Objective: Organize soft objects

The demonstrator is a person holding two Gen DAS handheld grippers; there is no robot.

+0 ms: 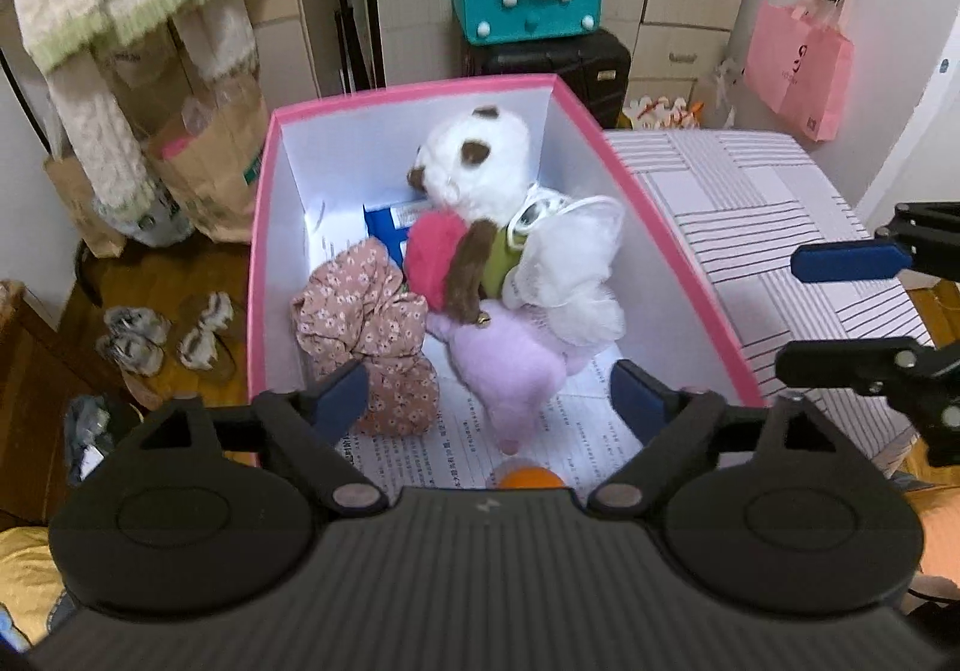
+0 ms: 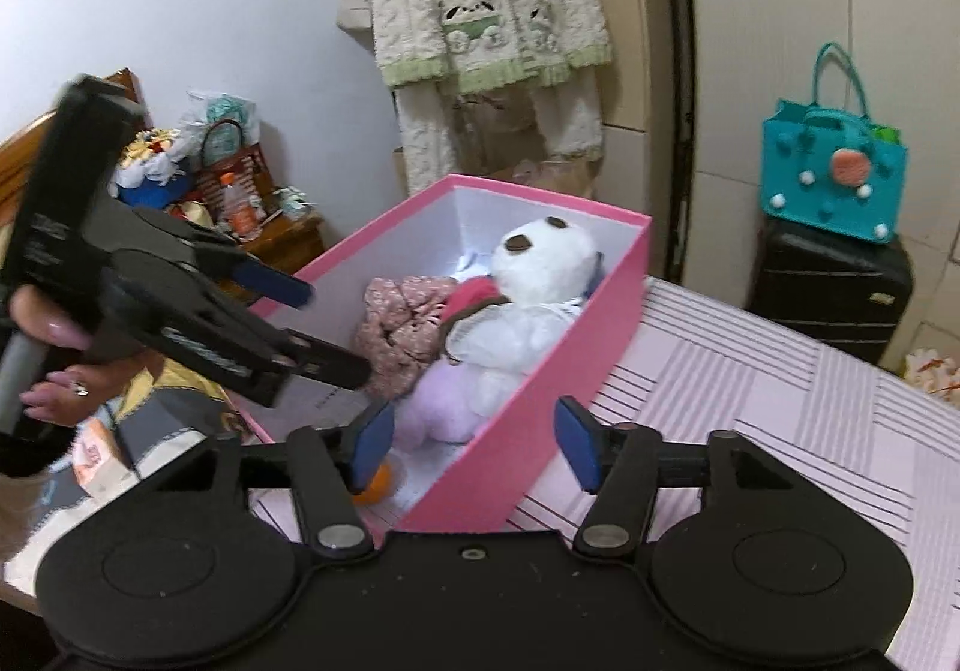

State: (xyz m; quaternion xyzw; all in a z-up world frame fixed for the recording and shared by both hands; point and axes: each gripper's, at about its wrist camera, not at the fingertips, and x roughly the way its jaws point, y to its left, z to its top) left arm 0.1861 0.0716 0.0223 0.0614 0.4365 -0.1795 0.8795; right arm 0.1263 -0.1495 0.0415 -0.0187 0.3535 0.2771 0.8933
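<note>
Soft toys (white plush, lilac plush, floral cloth) all inside pink box on striped surface; left gripper & right gripper both released, empty, prob. drop-off done.

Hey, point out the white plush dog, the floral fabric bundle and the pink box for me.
White plush dog with brown ears (image 1: 480, 155): left wrist view, on its head.
Floral pink fabric bundle (image 1: 366, 323): left wrist view, on its middle folds.
Pink cardboard box (image 2: 540, 371): right wrist view, on its outer side wall.
</note>
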